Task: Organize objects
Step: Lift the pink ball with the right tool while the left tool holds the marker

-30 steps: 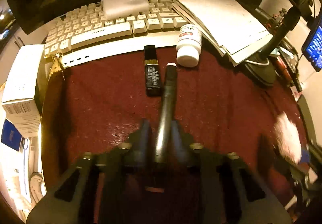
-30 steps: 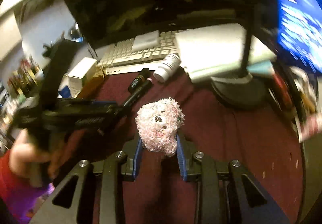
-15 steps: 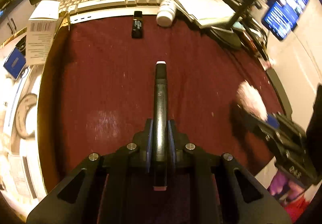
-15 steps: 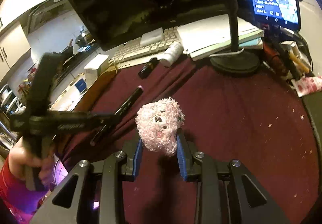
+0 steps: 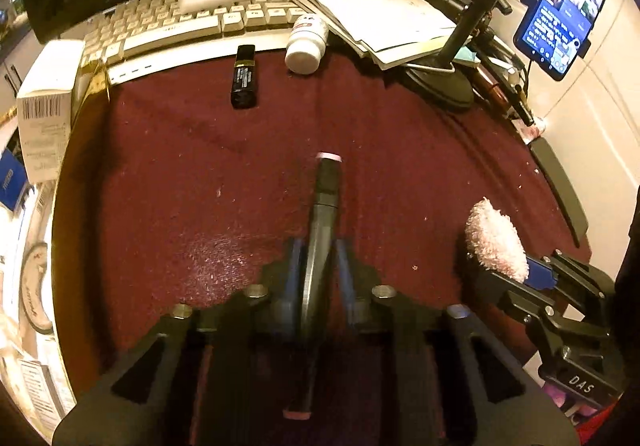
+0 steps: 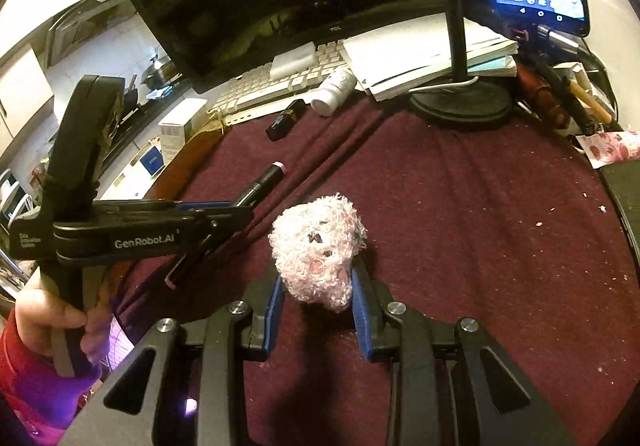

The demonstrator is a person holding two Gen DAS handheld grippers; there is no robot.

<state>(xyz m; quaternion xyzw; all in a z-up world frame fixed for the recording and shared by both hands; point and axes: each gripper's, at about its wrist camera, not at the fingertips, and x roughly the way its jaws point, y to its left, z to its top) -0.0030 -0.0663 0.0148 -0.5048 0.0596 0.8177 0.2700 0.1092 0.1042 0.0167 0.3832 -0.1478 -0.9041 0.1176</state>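
At lower centre of the left wrist view, the left gripper (image 5: 317,246) is closed on a dark marker pen (image 5: 322,221) whose pink-tipped end points up the frame, over a maroon table cloth (image 5: 168,181). At lower right of the same view, the right gripper (image 5: 516,270) clamps a fluffy pink-and-white plush toy (image 5: 494,240). In the right wrist view the plush toy (image 6: 318,248) sits at centre frame, pinched between the blue pads (image 6: 275,298) of the right gripper (image 6: 316,300), held above the cloth. Toward the top of the left wrist view, a black lipstick tube (image 5: 243,77) and a white pill bottle (image 5: 306,39) lie on their sides at the cloth's far edge, just below a cream keyboard (image 5: 172,21). A stack of papers (image 5: 372,13) fills the upper right, and a phone on a stand (image 5: 560,5) glows at far upper right.
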